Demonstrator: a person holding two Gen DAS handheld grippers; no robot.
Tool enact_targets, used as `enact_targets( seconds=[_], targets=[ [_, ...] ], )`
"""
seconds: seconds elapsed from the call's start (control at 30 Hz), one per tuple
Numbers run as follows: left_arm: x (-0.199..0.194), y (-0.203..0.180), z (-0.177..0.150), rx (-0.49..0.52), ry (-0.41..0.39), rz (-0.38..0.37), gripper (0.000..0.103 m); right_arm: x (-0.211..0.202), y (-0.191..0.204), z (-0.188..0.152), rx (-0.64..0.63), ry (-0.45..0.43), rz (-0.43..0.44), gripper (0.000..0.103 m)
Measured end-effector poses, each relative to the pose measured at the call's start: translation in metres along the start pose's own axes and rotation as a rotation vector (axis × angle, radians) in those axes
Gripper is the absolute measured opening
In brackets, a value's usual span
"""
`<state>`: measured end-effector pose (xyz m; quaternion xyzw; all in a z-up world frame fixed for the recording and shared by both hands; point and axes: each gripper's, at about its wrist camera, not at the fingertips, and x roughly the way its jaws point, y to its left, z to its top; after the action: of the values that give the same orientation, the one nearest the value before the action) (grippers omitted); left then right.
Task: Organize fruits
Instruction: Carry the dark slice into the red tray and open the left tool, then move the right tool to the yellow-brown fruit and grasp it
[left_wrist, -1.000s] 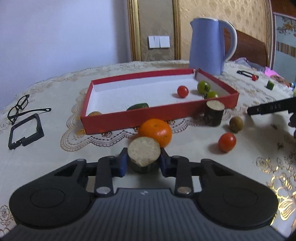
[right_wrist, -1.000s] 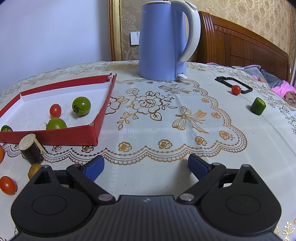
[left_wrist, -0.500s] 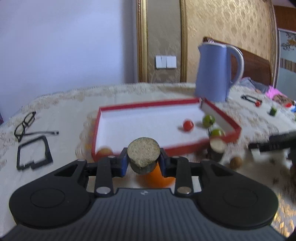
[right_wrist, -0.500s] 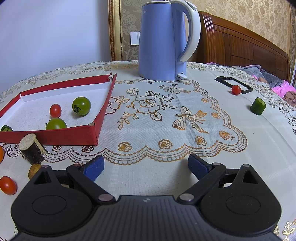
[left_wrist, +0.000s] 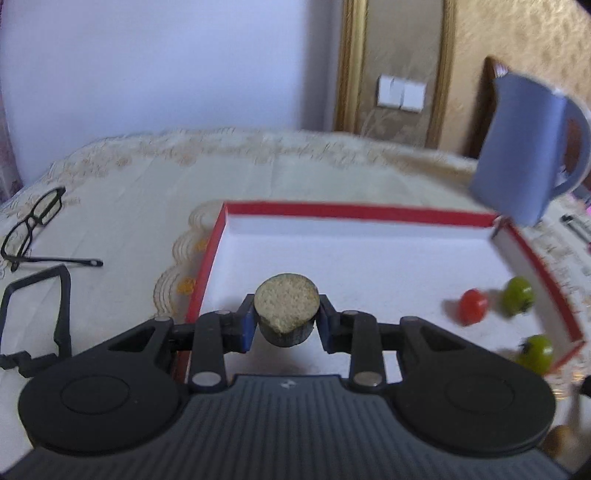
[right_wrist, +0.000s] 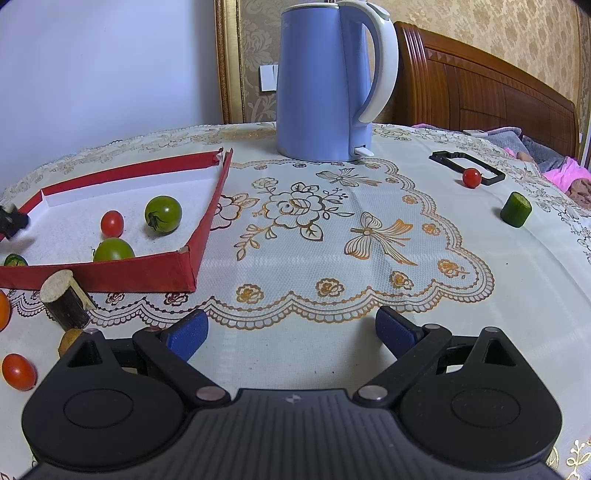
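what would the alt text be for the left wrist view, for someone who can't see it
The left gripper is shut on a stubby dark cylinder with a pale cut top, held above the near left part of a red tray with a white floor. One red tomato and two green tomatoes lie at its right end; black glasses and a blue kettle flank it.

Left hand-held gripper (left_wrist: 286, 325) tilted downward, jaws clamped narrowly; right hand-held gripper (right_wrist: 291, 332) tilted downward, jaws spread wide.
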<state>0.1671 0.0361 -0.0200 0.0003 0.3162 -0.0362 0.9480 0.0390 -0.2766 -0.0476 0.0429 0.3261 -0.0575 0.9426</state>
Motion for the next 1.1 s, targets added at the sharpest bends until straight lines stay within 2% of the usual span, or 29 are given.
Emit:
enact_targets(
  seconds=[0.23,0.3,0.37,0.43,0.5,0.53,0.63,0.67,0.8,1.1],
  targets=[
    [0.009,-0.001,-0.007,0.013,0.002,0.031,0.032,0.0,0.0,0.0,0.0,0.0,0.0,0.098],
    [0.008,-0.002,-0.008,0.018,-0.007,0.06,0.046,0.0,0.0,0.0,0.0,0.0,0.0,0.098],
    [0.007,-0.003,-0.009,0.029,-0.01,0.052,0.058,0.0,0.0,0.0,0.0,0.0,0.0,0.098],
    [0.002,-0.008,-0.01,0.045,-0.023,0.063,0.065,0.0,0.0,0.0,0.0,0.0,0.0,0.098],
    [-0.007,-0.012,-0.011,0.074,-0.047,0.077,0.076,0.0,0.0,0.0,0.0,0.0,0.0,0.098],
    [-0.014,-0.012,-0.012,0.077,-0.065,0.083,0.078,0.0,0.0,0.0,0.001,-0.001,0.001,0.098],
    [-0.035,-0.009,-0.016,0.065,-0.095,0.073,0.081,0.0,0.0,0.0,0.001,-0.001,0.001,0.098],
    [-0.041,-0.008,-0.018,0.061,-0.102,0.079,0.084,0.0,0.0,0.0,0.002,-0.001,0.002,0.098],
    [-0.064,0.004,-0.032,0.036,-0.116,0.11,0.085,0.0,0.0,0.0,0.002,-0.001,0.002,0.098],
    [-0.077,0.039,-0.058,-0.057,-0.078,0.149,0.09,0.0,0.0,0.0,0.005,-0.003,0.004,0.098]
  ],
)
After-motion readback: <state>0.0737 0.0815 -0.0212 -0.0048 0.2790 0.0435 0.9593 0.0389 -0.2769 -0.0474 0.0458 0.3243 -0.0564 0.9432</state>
